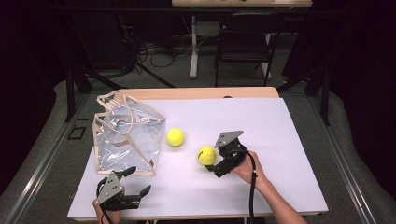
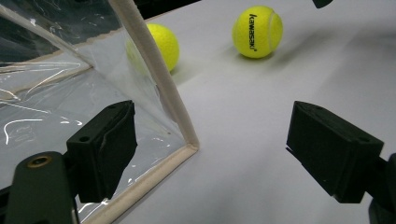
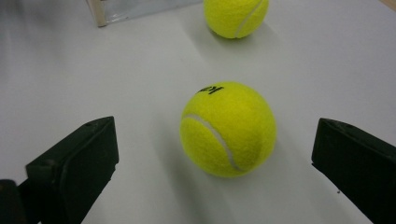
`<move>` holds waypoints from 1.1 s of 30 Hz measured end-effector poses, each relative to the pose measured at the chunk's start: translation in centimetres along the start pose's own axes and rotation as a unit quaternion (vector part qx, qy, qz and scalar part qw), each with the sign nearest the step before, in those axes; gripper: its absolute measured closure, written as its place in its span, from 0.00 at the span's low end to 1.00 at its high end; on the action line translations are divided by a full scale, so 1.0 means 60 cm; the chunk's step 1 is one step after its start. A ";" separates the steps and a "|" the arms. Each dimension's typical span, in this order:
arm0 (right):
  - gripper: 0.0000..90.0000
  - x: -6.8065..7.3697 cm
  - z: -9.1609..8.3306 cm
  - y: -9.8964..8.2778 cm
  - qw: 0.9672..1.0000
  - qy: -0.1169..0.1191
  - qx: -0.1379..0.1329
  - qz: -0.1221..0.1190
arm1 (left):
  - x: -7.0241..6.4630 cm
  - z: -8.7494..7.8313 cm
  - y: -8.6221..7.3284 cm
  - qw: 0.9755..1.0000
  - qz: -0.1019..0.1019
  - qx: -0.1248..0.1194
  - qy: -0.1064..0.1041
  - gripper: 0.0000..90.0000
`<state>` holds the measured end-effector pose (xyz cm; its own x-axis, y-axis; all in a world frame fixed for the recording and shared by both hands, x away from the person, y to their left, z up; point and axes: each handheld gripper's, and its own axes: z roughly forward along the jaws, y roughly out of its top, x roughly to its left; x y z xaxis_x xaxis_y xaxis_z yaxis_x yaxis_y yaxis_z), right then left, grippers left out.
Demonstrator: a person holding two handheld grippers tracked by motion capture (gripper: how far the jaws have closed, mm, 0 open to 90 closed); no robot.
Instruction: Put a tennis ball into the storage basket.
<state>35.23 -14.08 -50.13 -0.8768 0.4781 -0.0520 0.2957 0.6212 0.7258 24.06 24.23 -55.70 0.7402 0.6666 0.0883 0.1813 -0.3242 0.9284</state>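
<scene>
Tennis balls: two, both on the white table [image 1: 280,140]; the near ball [image 1: 207,155] sits just ahead of the right gripper [image 1: 212,165], the far ball [image 1: 175,136] lies just beside the clear bag [image 1: 126,135].
Bags: one, clear plastic with beige trim, standing at the table's left.
Grippers: two.
Right gripper: jaws spread wide, the near ball [image 3: 228,129] between them, untouched.
Left gripper [image 1: 135,181]: jaws apart, holding nothing, at the bag's near corner.
Left gripper view: black lettering on the near ball [image 2: 257,31]; the far ball [image 2: 161,45] partly seen through the bag's corner [image 2: 154,79].
Right gripper view: the near ball's white seam.
</scene>
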 end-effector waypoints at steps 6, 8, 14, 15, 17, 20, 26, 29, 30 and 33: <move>0.00 -0.008 0.011 0.004 1.000 0.003 0.010 0.008 | 0.001 0.001 0.000 1.000 -0.001 0.001 0.000 0.18; 0.00 -0.009 0.012 0.005 1.000 0.004 0.011 0.008 | 0.001 0.001 0.000 1.000 -0.001 0.001 -0.001 0.18; 0.00 -0.015 0.028 0.006 1.000 0.009 0.022 0.013 | 0.002 0.000 -0.001 1.000 -0.002 0.000 0.000 0.18; 0.00 -0.016 0.030 0.006 1.000 0.010 0.023 0.013 | 0.002 0.000 -0.001 1.000 -0.002 0.000 0.000 0.18; 0.00 -0.018 0.033 0.005 0.999 0.012 0.026 0.017 | 0.002 0.002 -0.001 1.000 -0.005 0.001 0.000 0.18; 0.00 -0.021 0.039 0.005 0.999 0.015 0.026 0.021 | 0.002 0.002 -0.001 1.000 -0.004 0.003 -0.002 0.18; 0.00 -0.026 0.049 0.002 0.999 0.019 0.033 0.027 | 0.002 0.001 -0.001 1.000 -0.004 0.000 -0.002 0.18; 0.00 -0.028 0.054 0.001 0.999 0.022 0.034 0.029 | 0.003 0.002 -0.002 1.000 -0.005 0.000 -0.002 0.18; 0.00 -0.027 0.056 0.002 0.999 0.022 0.036 0.028 | 0.003 0.003 -0.001 1.000 -0.006 0.001 -0.003 0.18; 0.00 -0.026 0.062 0.002 0.999 0.023 0.038 0.027 | 0.003 0.003 -0.001 1.000 -0.006 0.003 -0.005 0.18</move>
<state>38.04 -12.45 -52.50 -0.8748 0.4841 0.0196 0.3700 0.6413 0.6722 24.30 24.22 -55.81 0.7445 0.6635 0.0743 0.1941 -0.3215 0.9268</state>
